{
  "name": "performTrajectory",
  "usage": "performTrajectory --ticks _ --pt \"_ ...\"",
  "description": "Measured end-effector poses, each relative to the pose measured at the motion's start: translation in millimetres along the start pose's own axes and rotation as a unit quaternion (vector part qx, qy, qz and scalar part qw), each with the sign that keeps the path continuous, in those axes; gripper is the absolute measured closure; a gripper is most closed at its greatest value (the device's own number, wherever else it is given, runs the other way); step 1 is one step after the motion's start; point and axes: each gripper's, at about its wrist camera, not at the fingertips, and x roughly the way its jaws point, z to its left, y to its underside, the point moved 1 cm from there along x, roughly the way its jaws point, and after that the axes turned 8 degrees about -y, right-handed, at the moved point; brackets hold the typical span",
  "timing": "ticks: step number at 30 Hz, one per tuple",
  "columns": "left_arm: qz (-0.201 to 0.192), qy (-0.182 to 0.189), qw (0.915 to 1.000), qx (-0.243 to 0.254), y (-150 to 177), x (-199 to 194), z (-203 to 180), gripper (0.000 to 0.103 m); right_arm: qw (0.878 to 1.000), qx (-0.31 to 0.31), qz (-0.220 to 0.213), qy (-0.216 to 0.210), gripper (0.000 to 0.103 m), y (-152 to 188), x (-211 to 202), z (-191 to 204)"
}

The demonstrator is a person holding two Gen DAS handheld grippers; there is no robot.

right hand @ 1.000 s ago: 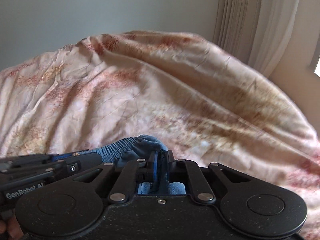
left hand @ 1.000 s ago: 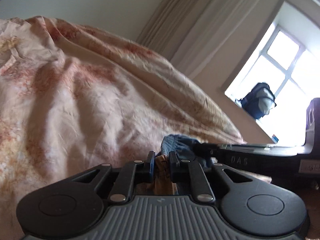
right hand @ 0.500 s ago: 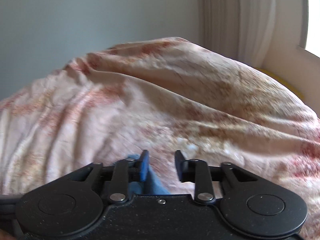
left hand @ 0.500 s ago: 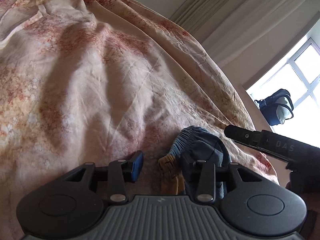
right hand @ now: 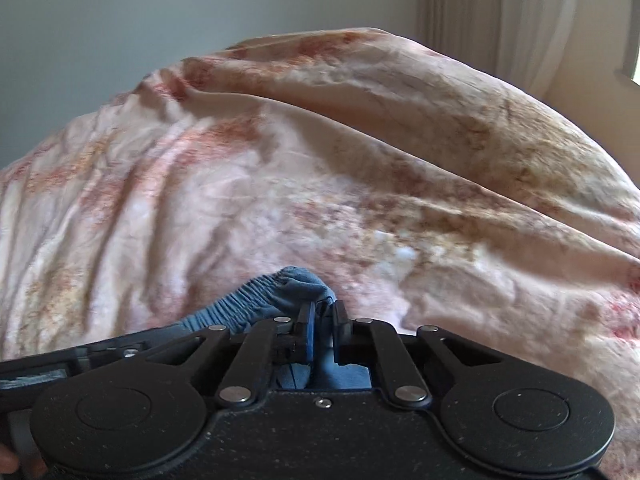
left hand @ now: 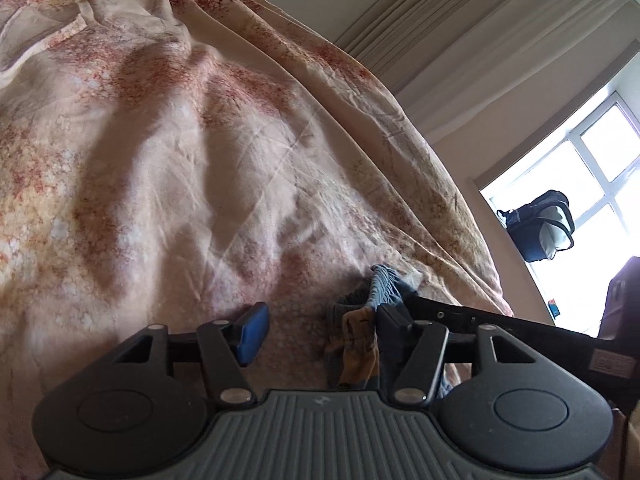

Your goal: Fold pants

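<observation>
Left wrist: 1 pants [left hand: 370, 312], left tongs [left hand: 320, 330] agape; right tongs [right hand: 322, 320] clamping pants.

The pants [right hand: 276, 298] are blue with a gathered elastic waistband and lie bunched on a wrinkled pink floral bed sheet [right hand: 280, 184]. In the left wrist view the pants [left hand: 384, 284] show a tan, mustard-coloured patch of fabric hanging beside the blue cloth.

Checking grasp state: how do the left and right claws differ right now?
Left claw is wide open, holding nothing; right claw is shut on the blue pants. The pants lie beside the left claw's right finger, but sit pinched between the right claw's fingers. Both hover over the floral bedsheet.
</observation>
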Motion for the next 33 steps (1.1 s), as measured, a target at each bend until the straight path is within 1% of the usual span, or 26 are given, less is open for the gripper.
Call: performTrajectory --ticks 4,7,11,14,16,18,21,24,27,28,29,30,32,33 --pt "0.014 0.019 0.9997 0.002 1 5 -1 0.037 1.0 0.029 -0.001 -0.007 0.096 7 7 -14" --pt "0.023 0.038 0.999 -0.001 -2 9 0 0.041 0.999 0.041 -0.005 -0.011 0.095 9 8 -17" --pt "0.034 0.043 0.9984 -0.01 -4 16 3 0.044 0.999 0.045 -0.005 -0.011 0.092 7 6 -17" --pt "0.038 0.043 0.9983 -0.012 -6 17 5 0.052 0.999 0.045 -0.004 -0.009 0.09 7 6 -16" --pt "0.038 0.043 0.9983 -0.007 -7 18 4 0.059 0.999 0.042 -0.004 -0.007 0.09 7 5 -15" --pt "0.039 0.046 0.9982 -0.006 -7 18 4 0.062 0.999 0.04 -0.005 -0.006 0.09 7 5 -15" --pt "0.04 0.05 0.9979 -0.001 -7 19 2 0.063 0.999 0.033 -0.005 -0.002 0.089 7 5 -13" --pt "0.056 0.056 0.9968 0.005 -8 27 0 0.063 0.999 0.031 -0.005 0.0 0.089 7 5 -12" --pt "0.063 0.059 0.9963 0.007 -9 31 0 0.064 1.0 0.025 -0.008 0.008 0.089 7 5 -11" --pt "0.065 0.061 0.996 0.007 -10 32 1 0.073 1.0 0.024 -0.008 0.01 0.088 6 5 -10" --pt "0.069 0.065 0.9955 0.008 -11 34 1 0.078 1.0 0.024 -0.007 0.013 0.088 6 5 -9" --pt "0.072 0.065 0.9952 0.007 -12 35 2 0.079 1.0 0.024 -0.007 0.016 0.087 6 4 -8" --pt "0.076 0.069 0.9947 -0.003 -13 36 5 0.082 0.999 0.026 -0.013 0.024 0.077 6 -2 -7" --pt "0.078 0.071 0.9943 -0.009 -14 36 7 0.083 0.999 0.027 -0.018 0.027 0.074 7 -7 -6"
